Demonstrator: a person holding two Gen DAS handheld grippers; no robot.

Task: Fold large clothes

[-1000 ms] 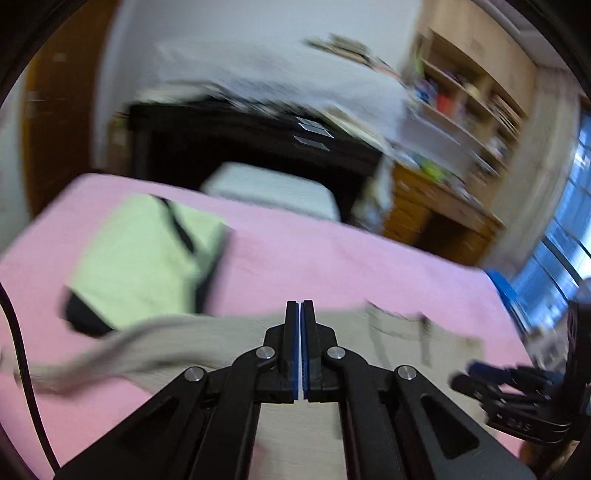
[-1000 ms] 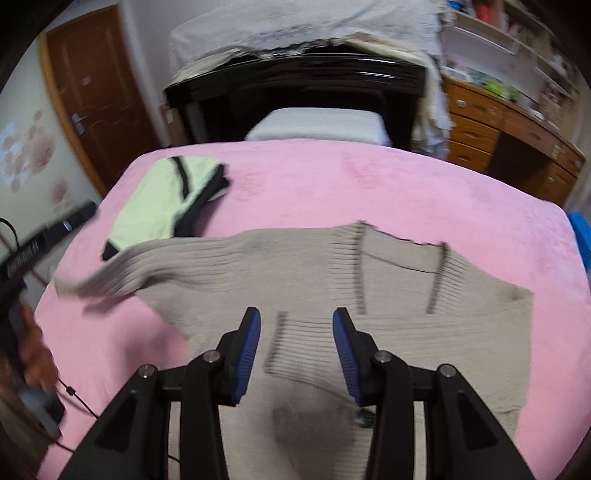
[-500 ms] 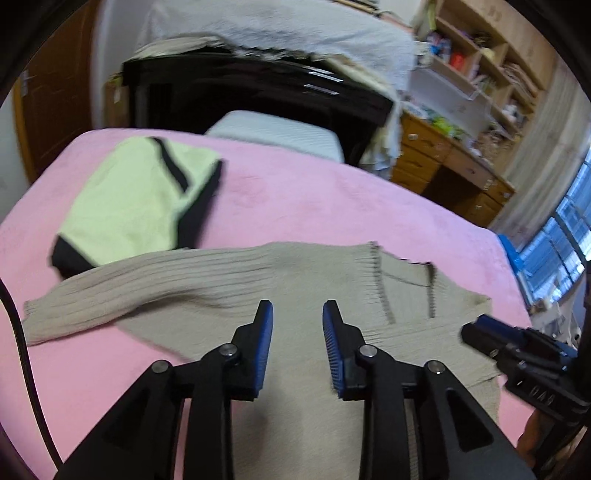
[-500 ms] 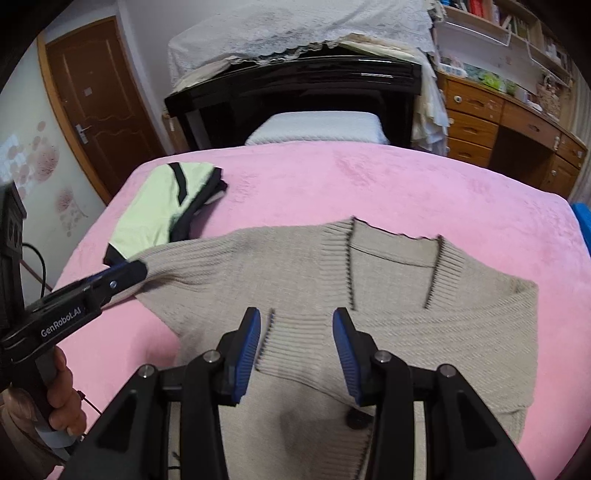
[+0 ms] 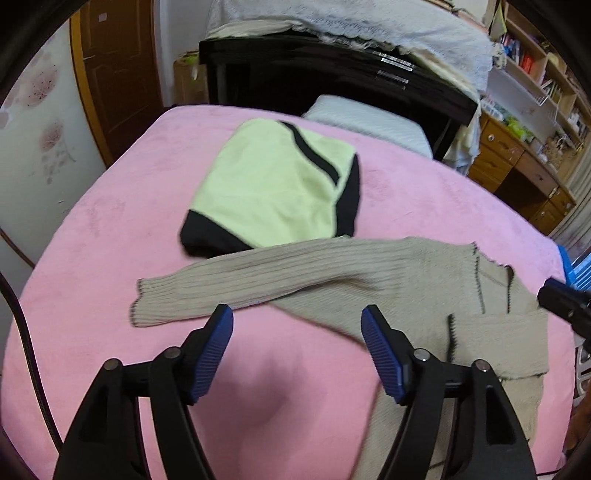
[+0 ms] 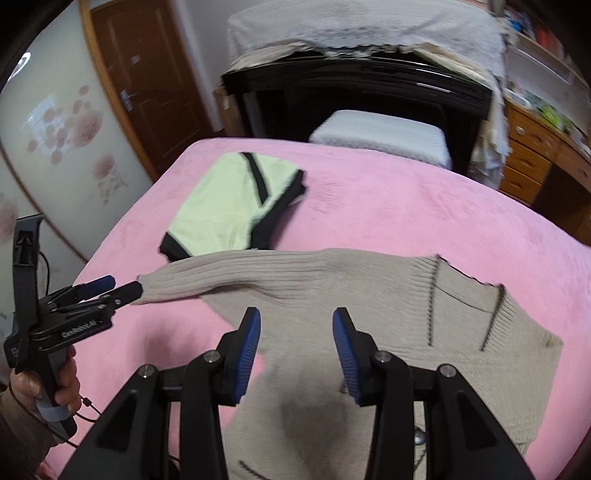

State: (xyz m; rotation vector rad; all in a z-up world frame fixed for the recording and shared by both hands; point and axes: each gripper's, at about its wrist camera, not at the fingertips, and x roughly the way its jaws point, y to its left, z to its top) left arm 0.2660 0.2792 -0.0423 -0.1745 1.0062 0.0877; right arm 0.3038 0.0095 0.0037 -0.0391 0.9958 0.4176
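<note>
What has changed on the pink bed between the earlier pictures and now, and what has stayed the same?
The left gripper let go of the beige sweater's sleeve, which now lies stretched out flat; its jaws are opening, nothing between them, and it has drawn back toward the cuff. The right gripper stayed open and empty. The folded green garment stayed put.

A black piano [image 6: 354, 85] under a white lace cover [image 6: 362, 26] fills the top centre, a brown door [image 6: 147, 77] upper left.

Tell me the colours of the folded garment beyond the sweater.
Pale yellow-green with black trim; clearest in the left wrist view.
</note>
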